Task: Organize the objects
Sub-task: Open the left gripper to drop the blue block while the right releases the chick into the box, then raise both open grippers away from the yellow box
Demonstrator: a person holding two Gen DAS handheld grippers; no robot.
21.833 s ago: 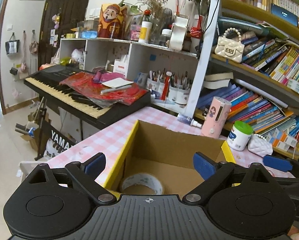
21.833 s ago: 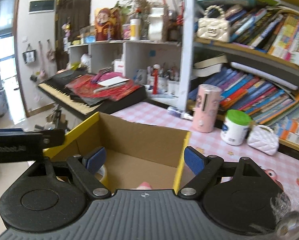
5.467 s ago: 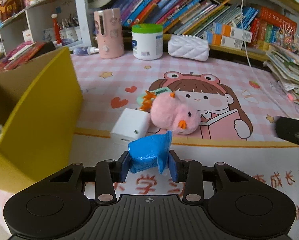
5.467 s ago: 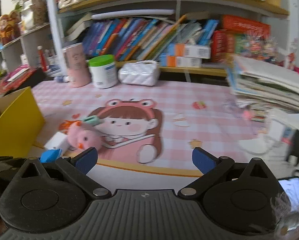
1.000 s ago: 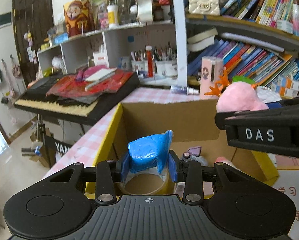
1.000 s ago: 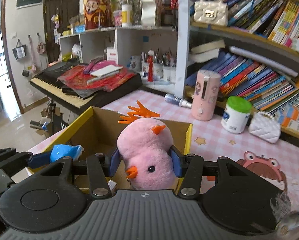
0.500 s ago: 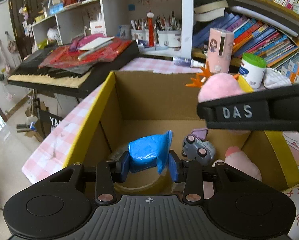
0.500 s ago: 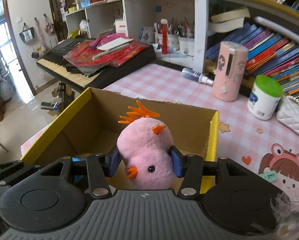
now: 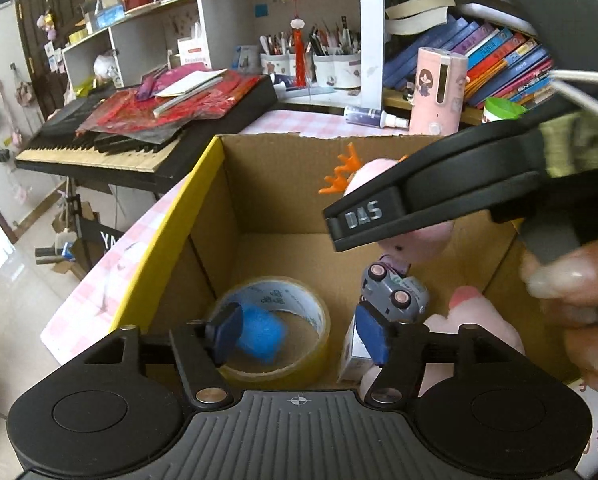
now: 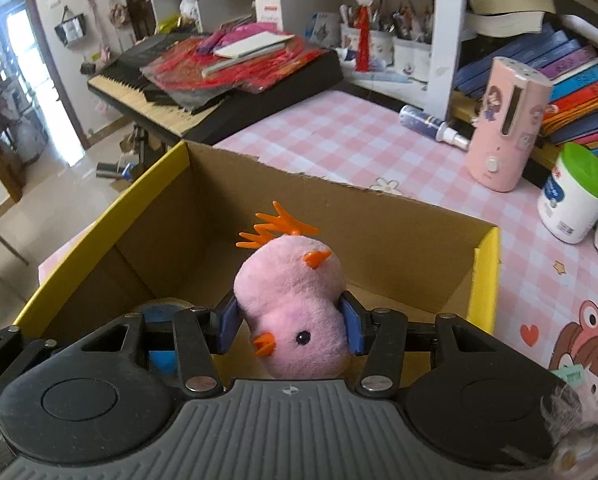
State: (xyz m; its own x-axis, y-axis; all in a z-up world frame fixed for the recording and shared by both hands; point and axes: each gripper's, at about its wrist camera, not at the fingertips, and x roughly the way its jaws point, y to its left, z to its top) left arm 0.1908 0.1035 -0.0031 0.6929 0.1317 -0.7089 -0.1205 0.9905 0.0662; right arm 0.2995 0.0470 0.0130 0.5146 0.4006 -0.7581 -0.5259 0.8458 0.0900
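Left wrist: cardboard box [image 9: 235,184] holds tape roll [image 9: 299,300], toy car [image 9: 395,292]; left hand-held gripper [image 9: 299,334] opening.

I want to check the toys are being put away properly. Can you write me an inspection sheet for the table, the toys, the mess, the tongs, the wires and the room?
Surface: pink checked tablecloth, cartoon girl print at its right edge.
Job's things: open yellow-edged cardboard box holds a clear tape roll, a crumpled blue wrapper inside the roll, a grey toy car and a pink plush.
Clutter: pink cylinder, green-lidded white jar, spray bottle.
Grippers: left tongs opening, nothing between them; right tongs clamp a pink plush chick over the box.
Cables: white cable, top right.
Surroundings: keyboard, bookshelves.
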